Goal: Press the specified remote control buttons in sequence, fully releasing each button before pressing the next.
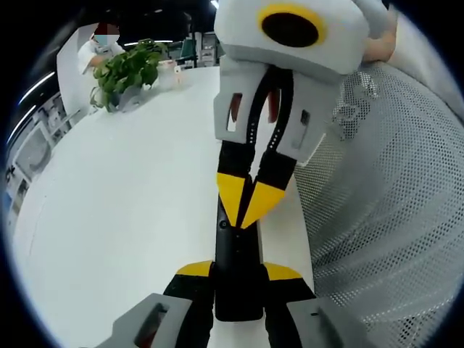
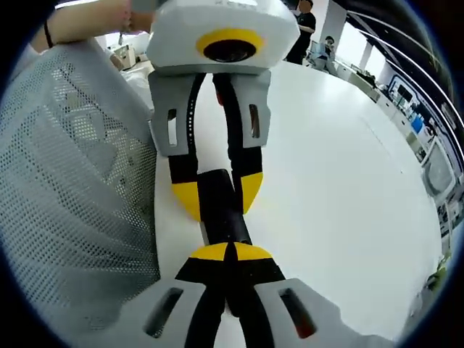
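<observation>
**Pressing on a held remote, button count unknown**

Lying near the edge of the white table [image 1: 109, 217], the black remote control [image 1: 235, 268] is gripped at one end by the left gripper [image 1: 239, 272], whose yellow-tipped jaws stand on either side of the slim body and close against it. In the right gripper view the same remote [image 2: 221, 210] runs between the two tools, clamped at its far end by the left gripper [image 2: 217, 199].

The right gripper [image 1: 243, 206] comes down from above with its jaws drawn together into one yellow point, holding nothing, and that point rests on the remote's upper face, seemingly on a button. In its own view the right gripper [image 2: 230, 252] shows the same pinched tips meeting over the black body.

How many presses are done cannot be told: no buttons or display are legible. A press looks to be under way, with release to follow.

The two tools face each other almost head-on. A white mesh chair back [image 1: 391, 203] stands just beside the table edge, and a potted plant [image 1: 130, 69] sits far across.
</observation>
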Tool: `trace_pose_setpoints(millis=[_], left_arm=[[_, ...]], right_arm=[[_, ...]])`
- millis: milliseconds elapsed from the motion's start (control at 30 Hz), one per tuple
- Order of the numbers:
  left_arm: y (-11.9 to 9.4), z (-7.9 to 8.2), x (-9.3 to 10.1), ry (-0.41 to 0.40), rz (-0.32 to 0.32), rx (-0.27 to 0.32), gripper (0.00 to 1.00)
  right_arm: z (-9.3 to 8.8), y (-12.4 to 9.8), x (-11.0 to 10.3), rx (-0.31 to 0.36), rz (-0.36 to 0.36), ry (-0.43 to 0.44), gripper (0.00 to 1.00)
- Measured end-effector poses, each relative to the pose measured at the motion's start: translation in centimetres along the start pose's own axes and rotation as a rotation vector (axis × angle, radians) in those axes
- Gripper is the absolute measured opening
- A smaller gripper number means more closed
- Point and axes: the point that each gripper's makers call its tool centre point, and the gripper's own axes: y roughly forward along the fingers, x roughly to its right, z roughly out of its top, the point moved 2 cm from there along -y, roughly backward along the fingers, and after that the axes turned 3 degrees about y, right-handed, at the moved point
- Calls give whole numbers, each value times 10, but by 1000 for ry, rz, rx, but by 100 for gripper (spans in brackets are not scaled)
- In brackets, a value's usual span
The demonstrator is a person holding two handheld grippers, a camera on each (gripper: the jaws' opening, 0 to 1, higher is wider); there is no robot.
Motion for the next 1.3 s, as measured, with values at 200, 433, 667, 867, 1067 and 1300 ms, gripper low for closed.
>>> trace_pose_setpoints(millis=[200,433,667,867,1067,1300], left_arm=[[0,0,0,-1,-1,-2,25],[0,0,0,0,0,-3,25],[0,0,0,6,1,-6,25],[0,0,1,8,0,-7,25],[0,0,1,10,-2,-9,25],[0,0,1,14,-2,-11,25]], right_arm=[[0,0,0,3,11,25,0],[0,-1,0,-6,9,16,0],[0,-1,0,-6,5,23,0],[2,1,3,-10,-19,37,0],[1,2,8,-13,-12,91,0],[2,3,16,-29,-30,107,0]])
